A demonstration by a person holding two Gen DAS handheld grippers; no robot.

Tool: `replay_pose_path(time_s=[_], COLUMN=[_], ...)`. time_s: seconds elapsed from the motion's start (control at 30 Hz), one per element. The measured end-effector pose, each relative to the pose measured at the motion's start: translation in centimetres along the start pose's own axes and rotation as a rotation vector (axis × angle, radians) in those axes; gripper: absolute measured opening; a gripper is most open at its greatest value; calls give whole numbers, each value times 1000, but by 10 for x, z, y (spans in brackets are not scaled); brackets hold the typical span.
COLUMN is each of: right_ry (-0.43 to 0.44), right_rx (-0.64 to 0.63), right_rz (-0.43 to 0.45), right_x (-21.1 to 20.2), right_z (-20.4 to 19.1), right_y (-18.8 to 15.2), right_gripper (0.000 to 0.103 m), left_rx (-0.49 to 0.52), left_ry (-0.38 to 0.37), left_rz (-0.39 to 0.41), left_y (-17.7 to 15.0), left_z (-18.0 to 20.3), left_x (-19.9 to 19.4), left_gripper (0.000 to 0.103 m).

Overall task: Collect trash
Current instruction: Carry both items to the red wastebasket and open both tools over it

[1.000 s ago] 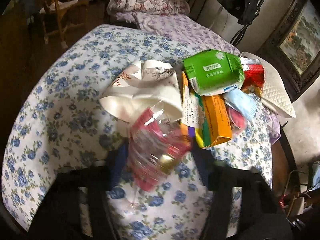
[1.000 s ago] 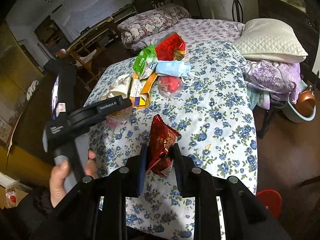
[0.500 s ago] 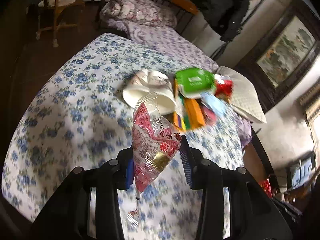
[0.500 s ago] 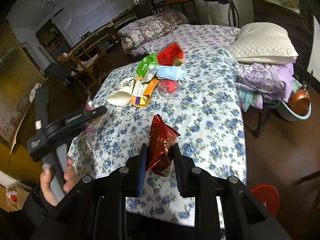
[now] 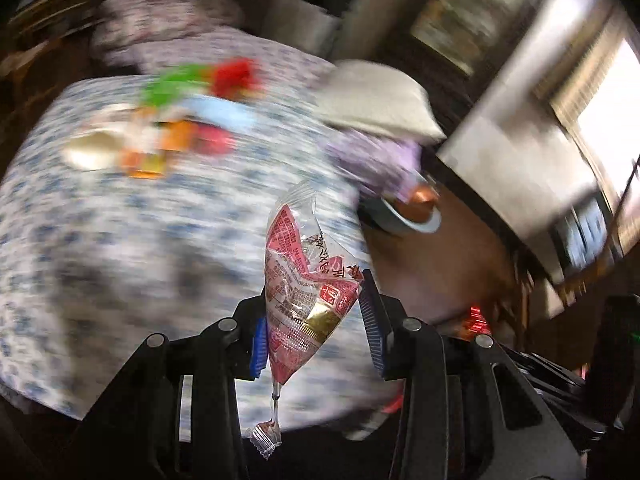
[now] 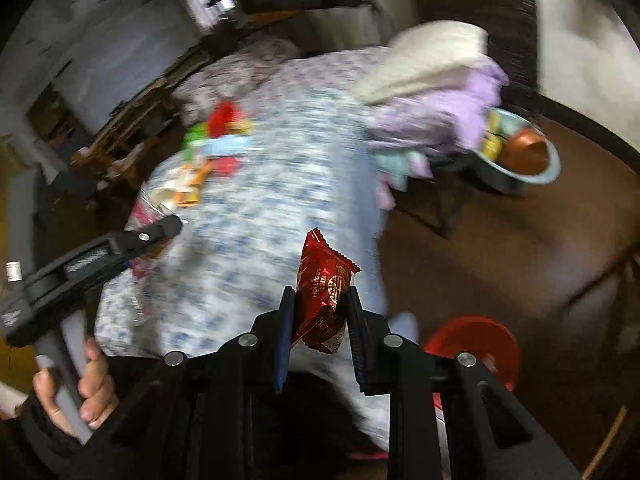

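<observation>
Both views are now blurred and swung away from the bed toward the floor; the left gripper [image 5: 316,334], whose jaws have just been closing, is pinched on a crumpled pink-and-clear plastic snack bag [image 5: 306,288] standing up between its fingers; the right gripper [image 6: 320,332] is clamped on a dark red foil wrapper [image 6: 324,296]. Two pieces seem collected, so a bin is probably sought; a round red plastic bin [image 6: 476,348] is seen right of the right fingers. Beyond the fingers, more colourful litter [image 5: 172,120] remains on the blue-flowered bedsheet [image 5: 120,240], in a dim room with brown floor [image 6: 520,248].
</observation>
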State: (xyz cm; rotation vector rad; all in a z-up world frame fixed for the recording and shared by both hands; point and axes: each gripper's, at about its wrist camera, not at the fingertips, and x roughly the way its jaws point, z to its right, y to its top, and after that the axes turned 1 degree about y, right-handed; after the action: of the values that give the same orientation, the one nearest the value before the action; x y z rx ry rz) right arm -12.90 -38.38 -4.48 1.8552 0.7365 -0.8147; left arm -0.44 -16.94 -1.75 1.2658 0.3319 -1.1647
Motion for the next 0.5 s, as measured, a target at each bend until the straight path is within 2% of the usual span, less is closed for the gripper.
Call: replay_pose_path(time_s=[0.07,0.23,0.37,0.5], right_ry=[-48,-128,-173,-177], right_rx=[57,150,205,270], right_rz=[1,12,2,-30], right_x=[-7,-16,-3,22], right_z=[33,86,119,143], right_y=[-13,-45,-70,-87], right_gripper=[25,25,25,25], left_rx=[93,237,295,286], left_ry=[-22,-41,-27,-5], left_rz=[-32,-128,-197,-254], left_y=[-11,-47,-68,-71], left_z=[51,135,167,181], left_x=[20,72,111,141], left_gripper=[40,40,40,40])
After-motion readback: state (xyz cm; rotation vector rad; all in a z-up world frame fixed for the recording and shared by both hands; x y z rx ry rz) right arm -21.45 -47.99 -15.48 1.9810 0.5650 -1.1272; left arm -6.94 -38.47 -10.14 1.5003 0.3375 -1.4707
